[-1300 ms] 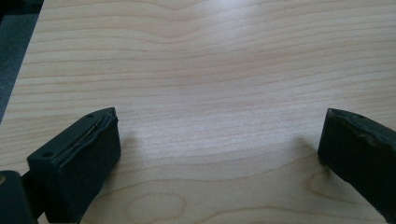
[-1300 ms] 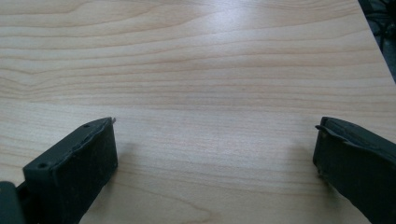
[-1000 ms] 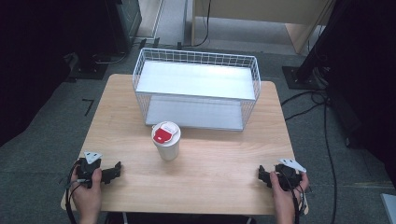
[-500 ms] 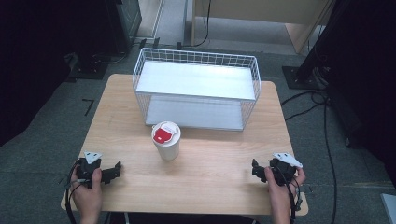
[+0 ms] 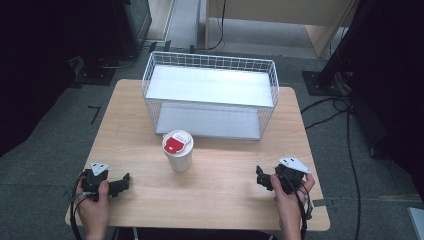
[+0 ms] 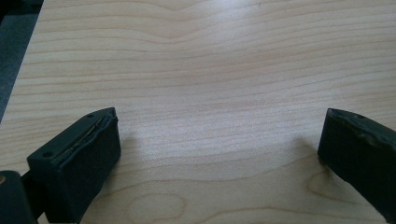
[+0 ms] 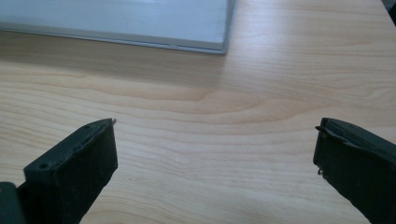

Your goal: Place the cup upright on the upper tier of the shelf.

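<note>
- White paper cup with a red-patched lid [image 5: 178, 150] stands mid light wooden worktop [image 5: 225, 200], just before the white wire basket [image 5: 210, 95].
- Left hand-held gripper [image 5: 125, 181], jaws apart, sits left of the cup near the worktop's front edge.
- Right hand-held gripper [image 5: 260, 177], jaws apart, sits right of the cup; bare wood lies between.

A white paper cup [image 5: 178, 151] with a red-and-white lid stands upright mid-table, just before the wire basket [image 5: 210, 95].

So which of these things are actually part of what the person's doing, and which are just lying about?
In the job:
- cup, nearest both grippers
- wire basket, probably
- left gripper, open
- right gripper, open

Lying about:
- cables on the floor
- dark stands beside the table
</note>
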